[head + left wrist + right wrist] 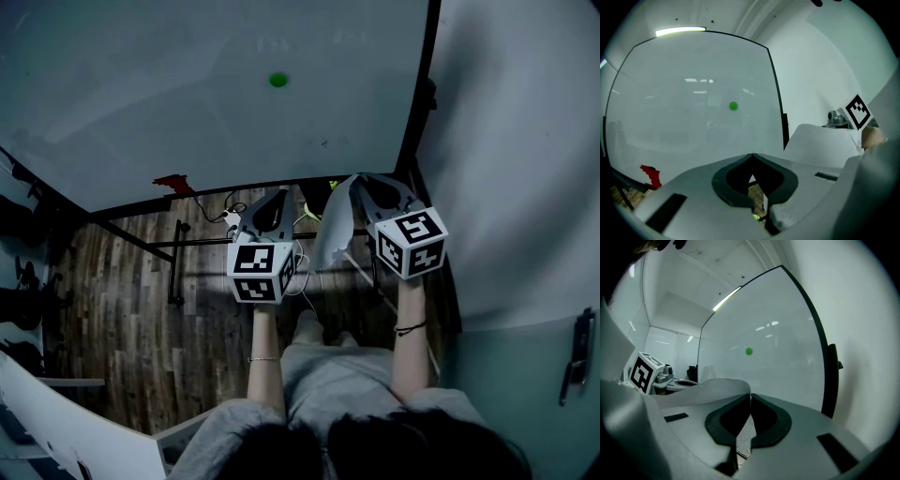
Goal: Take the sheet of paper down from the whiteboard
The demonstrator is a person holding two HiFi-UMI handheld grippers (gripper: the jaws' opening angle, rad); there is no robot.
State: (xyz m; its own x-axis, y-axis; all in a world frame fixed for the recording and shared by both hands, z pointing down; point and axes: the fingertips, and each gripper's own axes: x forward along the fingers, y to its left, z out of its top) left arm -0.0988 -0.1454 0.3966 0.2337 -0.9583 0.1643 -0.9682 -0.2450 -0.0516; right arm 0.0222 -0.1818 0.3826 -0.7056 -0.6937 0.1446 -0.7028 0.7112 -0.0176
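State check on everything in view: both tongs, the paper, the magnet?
left tongs: shut, empty
right tongs: shut on sheet of paper
sheet of paper: off the whiteboard, hanging curled
green magnet: on the whiteboard, pinning nothing

— That whiteboard (187, 112) is smooth and glossy, isn't it? It shines.
— Yes. The sheet of paper (328, 239) looks thin and matt, and the floor (122, 319) is grained wooden planks.
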